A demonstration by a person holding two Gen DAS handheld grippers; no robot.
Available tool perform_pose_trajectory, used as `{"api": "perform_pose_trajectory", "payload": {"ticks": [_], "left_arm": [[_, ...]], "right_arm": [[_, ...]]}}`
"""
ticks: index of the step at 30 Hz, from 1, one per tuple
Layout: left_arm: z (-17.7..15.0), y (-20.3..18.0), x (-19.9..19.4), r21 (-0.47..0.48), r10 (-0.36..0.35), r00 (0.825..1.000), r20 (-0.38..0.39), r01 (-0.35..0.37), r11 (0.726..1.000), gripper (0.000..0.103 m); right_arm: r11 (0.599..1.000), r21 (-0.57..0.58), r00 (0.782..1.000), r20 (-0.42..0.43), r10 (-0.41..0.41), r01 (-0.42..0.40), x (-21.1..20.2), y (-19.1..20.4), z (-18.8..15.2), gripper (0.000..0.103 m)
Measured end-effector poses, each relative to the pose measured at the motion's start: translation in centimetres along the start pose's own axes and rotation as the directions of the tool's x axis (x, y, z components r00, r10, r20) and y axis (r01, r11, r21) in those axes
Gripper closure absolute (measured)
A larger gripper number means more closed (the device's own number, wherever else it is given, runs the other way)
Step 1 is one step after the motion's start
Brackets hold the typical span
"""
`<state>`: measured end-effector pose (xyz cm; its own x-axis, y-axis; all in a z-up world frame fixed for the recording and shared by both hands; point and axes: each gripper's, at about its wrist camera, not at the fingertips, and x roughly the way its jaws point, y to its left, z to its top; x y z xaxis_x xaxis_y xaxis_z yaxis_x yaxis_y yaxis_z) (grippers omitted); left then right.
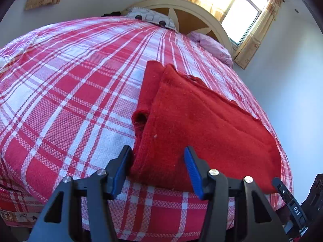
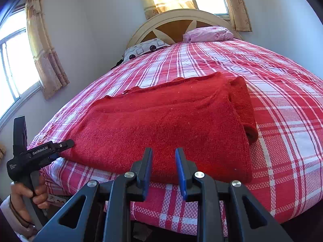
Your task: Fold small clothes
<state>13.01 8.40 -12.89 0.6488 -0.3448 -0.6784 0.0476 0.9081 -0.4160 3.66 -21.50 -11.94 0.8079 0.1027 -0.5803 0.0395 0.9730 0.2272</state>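
Folded red knit garment [image 2: 165,125] lying flat near the foot edge of the red-and-white plaid bedspread [image 1: 70,84]. Left gripper [image 1: 157,169] spread wide, facing its corner. Right gripper [image 2: 163,167] parted, holding nothing, facing its near edge.

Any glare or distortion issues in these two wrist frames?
Left wrist: window blown out at upper right, bed bulges from fisheye, red garment sharp. Right wrist: both windows overexposed, the one behind the headboard worst; dark vignette in the corners.
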Motion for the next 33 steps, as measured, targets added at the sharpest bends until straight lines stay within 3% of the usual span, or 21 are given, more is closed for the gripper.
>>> {"api": "perform_pose_trajectory", "payload": {"ticks": [6,10,17,20,23,26,31,32,33], "left_arm": [[0.3,-1.3,0.6,0.060,0.081,0.996,-0.027,-0.079,0.995,0.047],[0.4,-1.3,0.5,0.061,0.097,0.994,-0.039,-0.095,0.994,0.049],[0.3,-1.8,0.4,0.105,0.164,0.986,-0.043,-0.159,0.982,0.071],[0.4,-1.9,0.4,0.103,0.143,0.988,-0.055,-0.137,0.985,0.084],[0.3,-2.0,0.6,0.102,0.134,0.989,-0.059,-0.127,0.987,0.085],[0.5,-1.1,0.7,0.034,0.079,0.995,-0.068,-0.077,0.996,0.084],[0.3,-0.5,0.5,-0.033,0.004,0.998,-0.064,-0.006,0.999,0.085],[0.3,-0.2,0.3,-0.058,-0.035,0.998,-0.060,0.031,0.998,0.087],[0.3,0.0,0.1,-0.093,-0.090,0.995,-0.047,0.085,0.992,0.087]], "right_arm": [[1.000,0.015,1.000,-0.030,0.008,-0.008,0.5,0.0,-0.2,0.079],[1.000,0.011,0.999,-0.034,0.008,-0.007,0.5,0.1,-0.2,0.078],[0.999,0.035,0.998,-0.056,0.006,-0.004,0.9,-0.3,-0.3,0.078],[0.999,0.047,0.999,-0.054,0.006,-0.003,0.8,-0.5,-0.3,0.078],[0.999,0.053,0.999,-0.052,0.005,-0.003,0.8,-0.6,-0.2,0.078],[0.998,0.059,0.998,-0.058,0.017,-0.013,0.9,-0.5,-0.1,0.078],[0.995,0.046,0.994,-0.062,0.086,-0.084,1.2,0.9,2.1,0.077],[0.992,0.047,0.991,-0.062,0.118,-0.115,1.4,1.5,2.9,0.075],[0.987,0.049,0.986,-0.062,0.154,-0.151,1.8,2.2,3.9,0.063]]}}
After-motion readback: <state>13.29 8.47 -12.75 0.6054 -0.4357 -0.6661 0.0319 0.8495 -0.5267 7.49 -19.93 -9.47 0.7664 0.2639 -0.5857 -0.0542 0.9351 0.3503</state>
